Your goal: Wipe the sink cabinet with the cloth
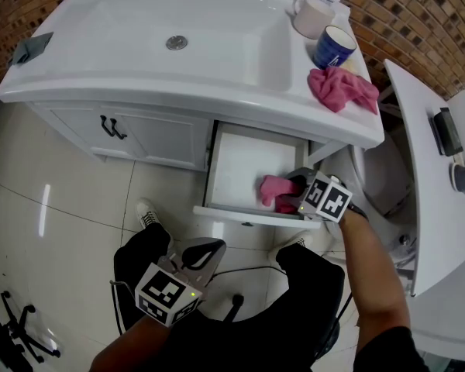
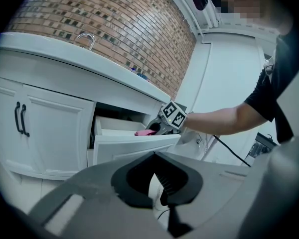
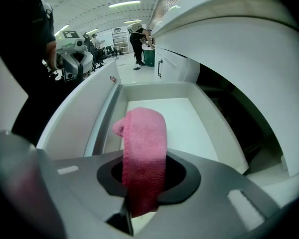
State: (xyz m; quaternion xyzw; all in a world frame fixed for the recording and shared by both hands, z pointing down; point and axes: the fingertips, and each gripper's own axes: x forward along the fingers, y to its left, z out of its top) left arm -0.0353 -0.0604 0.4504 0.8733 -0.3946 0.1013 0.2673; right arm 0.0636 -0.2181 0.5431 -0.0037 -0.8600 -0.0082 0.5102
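Right gripper [image 1: 292,198] clamped on a folded pink cloth [image 3: 142,153], which sits inside the open drawer [image 1: 217,205] of the sink cabinet [image 1: 155,134]. Cloth looks soft, light and floppy; a mid-fold grip should suit wiping. Left gripper [image 1: 205,248] closed on nothing, held low.

Blue mug [image 1: 333,46] is seen just beside white jug [image 1: 308,15]. Grey item [image 1: 31,49] is set well apart, far left. Brick wall [image 1: 418,22] is seen behind, tiled floor [image 1: 46,208] below.
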